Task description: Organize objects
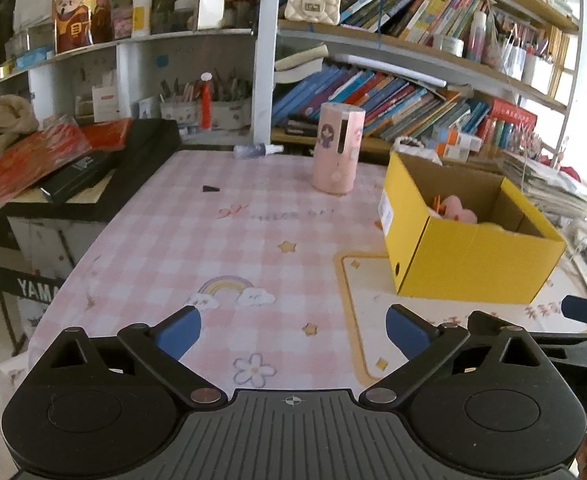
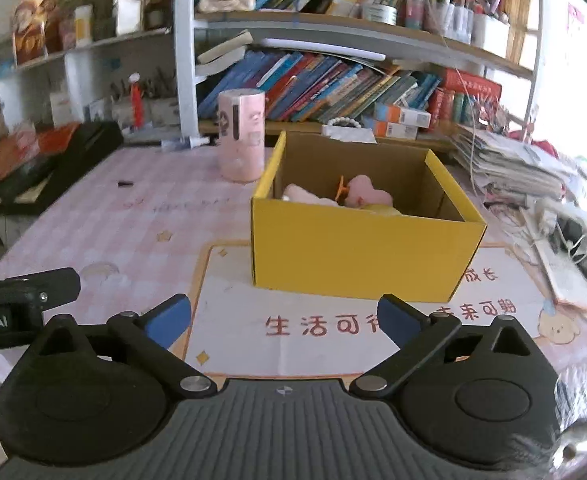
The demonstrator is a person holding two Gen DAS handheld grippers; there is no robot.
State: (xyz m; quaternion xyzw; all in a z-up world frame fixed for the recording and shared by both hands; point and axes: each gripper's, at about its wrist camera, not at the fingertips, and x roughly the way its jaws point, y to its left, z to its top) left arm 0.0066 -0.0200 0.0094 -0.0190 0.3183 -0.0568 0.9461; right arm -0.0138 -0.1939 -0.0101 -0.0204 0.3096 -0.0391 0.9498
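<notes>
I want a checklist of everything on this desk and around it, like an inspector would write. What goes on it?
Surface: table with a pink checked cloth, cartoon prints and a cream mat with red writing.
Job's things: open yellow box standing on the mat, pink soft things inside; pink cylinder upright behind it.
Clutter: small dark bit and a small bottle lying at the far edge.
Grippers: left gripper and right gripper both open, holding nothing.
Cables: white cords at the right edge.
Surroundings: crowded bookshelves, paper stack, black keyboard on the left.
</notes>
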